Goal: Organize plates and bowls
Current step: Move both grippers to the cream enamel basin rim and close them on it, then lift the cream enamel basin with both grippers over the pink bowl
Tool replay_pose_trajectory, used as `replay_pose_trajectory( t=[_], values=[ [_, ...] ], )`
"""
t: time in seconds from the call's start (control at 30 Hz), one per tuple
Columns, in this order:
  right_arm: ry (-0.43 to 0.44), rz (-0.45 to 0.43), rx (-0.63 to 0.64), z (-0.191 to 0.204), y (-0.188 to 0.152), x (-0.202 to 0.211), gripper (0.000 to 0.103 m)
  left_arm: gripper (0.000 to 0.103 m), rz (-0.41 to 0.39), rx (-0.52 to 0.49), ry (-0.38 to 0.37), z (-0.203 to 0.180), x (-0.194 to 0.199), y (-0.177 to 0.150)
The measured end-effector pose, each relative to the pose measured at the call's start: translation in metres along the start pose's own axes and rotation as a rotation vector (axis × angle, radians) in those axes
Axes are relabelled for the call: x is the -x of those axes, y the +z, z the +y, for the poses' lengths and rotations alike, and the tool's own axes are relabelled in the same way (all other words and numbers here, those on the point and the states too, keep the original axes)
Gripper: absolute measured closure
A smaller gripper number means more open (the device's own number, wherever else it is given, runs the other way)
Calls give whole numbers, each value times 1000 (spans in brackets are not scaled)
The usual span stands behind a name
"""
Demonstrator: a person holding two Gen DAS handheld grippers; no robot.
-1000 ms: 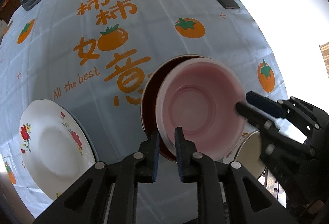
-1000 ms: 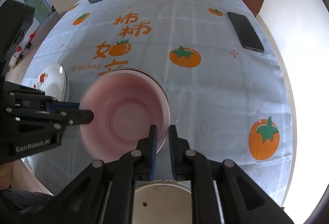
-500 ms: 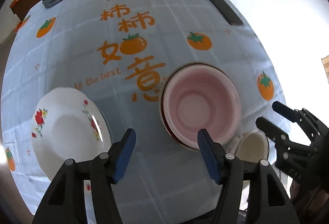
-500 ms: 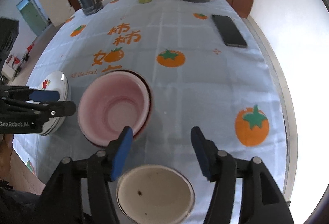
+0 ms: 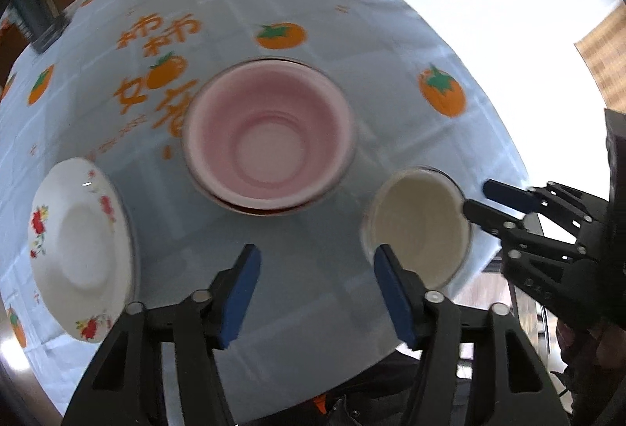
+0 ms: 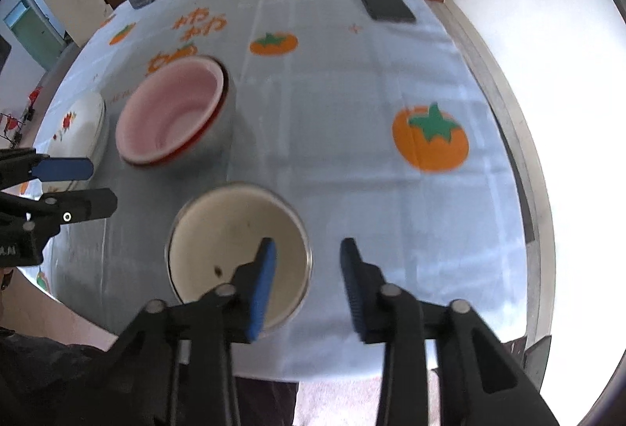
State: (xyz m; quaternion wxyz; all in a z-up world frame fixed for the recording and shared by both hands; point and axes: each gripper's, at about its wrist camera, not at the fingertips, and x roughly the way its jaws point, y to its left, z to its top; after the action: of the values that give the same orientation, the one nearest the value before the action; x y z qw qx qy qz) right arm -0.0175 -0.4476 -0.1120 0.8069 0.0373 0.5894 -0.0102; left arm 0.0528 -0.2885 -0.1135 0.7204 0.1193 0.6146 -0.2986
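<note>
Bowls and plates, part-sorted on the persimmon-print tablecloth (image 5: 313,34): pink bowl (image 5: 270,136) already nested inside a red-rimmed bowl (image 6: 172,159) near the middle of the cloth, seated roughly level. Floral plate (image 5: 78,242) off by the table's edge, apart from that stack and untouched. Cream bowl (image 6: 219,242) near the front edge, upright, empty but for a dark speck, not yet stacked on anything. Left gripper (image 5: 316,251) poised over bare cloth between plate and cream bowl, jaws apart after just closing part of the way, nothing between them. Right gripper (image 6: 308,242) pointed steeply down at the cream bowl, jaws likewise just narrowed yet not together: one blue pad over the bowl's hollow, the other outside its wall, the rim apparently in the gap but no pad seen pressing on it. By the look of things, one nesting done and two pieces left. Likely next, a pinch on the cream bowl's rim and a lift into the pink bowl. After that, the floral plate to be placed, perhaps under or beside the stack. Motion blur in both views, so fine contact hard to judge.
</note>
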Motion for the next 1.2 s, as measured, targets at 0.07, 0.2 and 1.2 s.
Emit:
replay_pose_trajectory(
  t=[0.07,0.2,1.2],
  values=[
    [2,10,-2,-1,-7,-1,72,59,16,-21,-18,-9,-5,-3],
    [12,22,-14,-3,-15,-5,79,77,60,-31,-60,-21,-19,-8],
    [91,-22,27,-3,-8,18,93,87,28,-16,-33,-32,-13,-4]
  ],
)
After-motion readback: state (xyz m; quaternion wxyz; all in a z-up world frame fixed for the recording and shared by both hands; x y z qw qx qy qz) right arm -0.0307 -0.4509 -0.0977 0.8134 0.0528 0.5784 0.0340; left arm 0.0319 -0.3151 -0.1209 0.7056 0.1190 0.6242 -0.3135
